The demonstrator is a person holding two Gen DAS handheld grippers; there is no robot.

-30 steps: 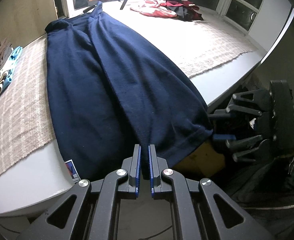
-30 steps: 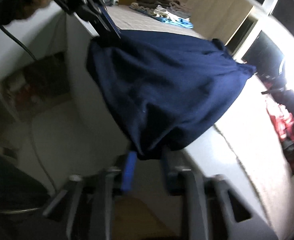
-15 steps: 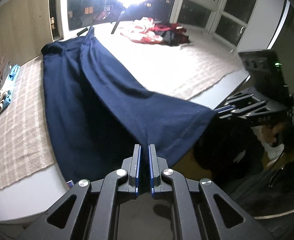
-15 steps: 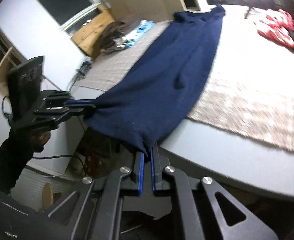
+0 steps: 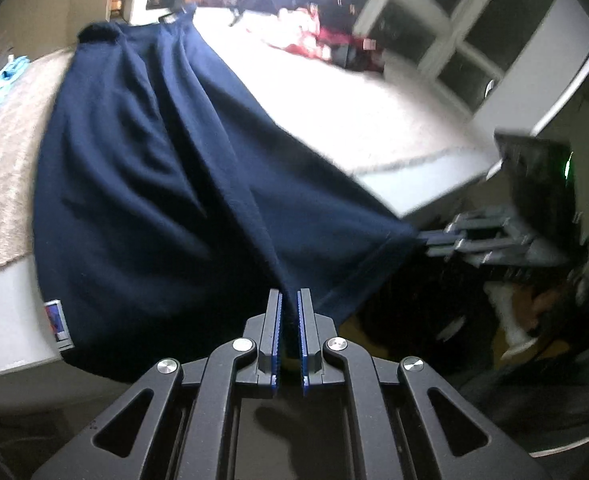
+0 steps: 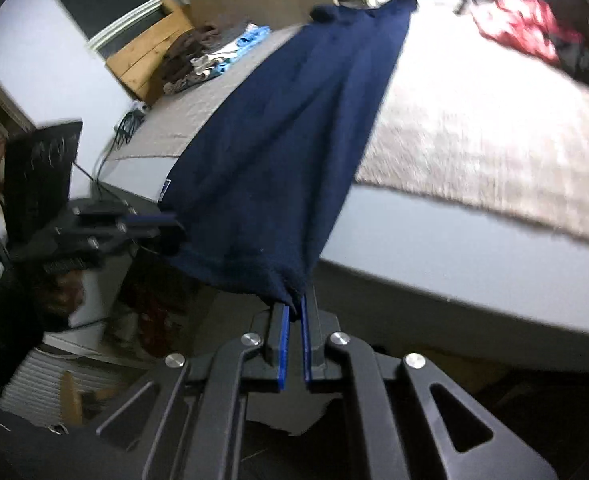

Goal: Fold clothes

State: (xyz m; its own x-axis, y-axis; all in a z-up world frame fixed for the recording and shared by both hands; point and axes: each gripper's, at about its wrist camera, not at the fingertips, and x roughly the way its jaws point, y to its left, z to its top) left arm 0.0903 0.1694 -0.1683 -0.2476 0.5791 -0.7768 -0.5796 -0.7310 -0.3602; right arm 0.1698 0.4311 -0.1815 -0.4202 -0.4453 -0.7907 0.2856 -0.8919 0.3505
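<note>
Left wrist: left hand-held gripper (image 5: 289, 312) clamps navy garment (image 5: 154, 184) hem (right hand-held gripper (image 6: 294, 320) too).

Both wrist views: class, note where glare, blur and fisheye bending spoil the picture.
Left wrist view: a lamp burns out the top edge; the window frame smears; the right gripper is blurred. Right wrist view: the mat washes out pale and streaks; the table edge bows; the navy garment stays fairly readable.

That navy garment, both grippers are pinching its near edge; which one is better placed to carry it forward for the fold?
Neither clearly: left gripper and right gripper each clamp the navy garment's hem, so probably both together.
</note>
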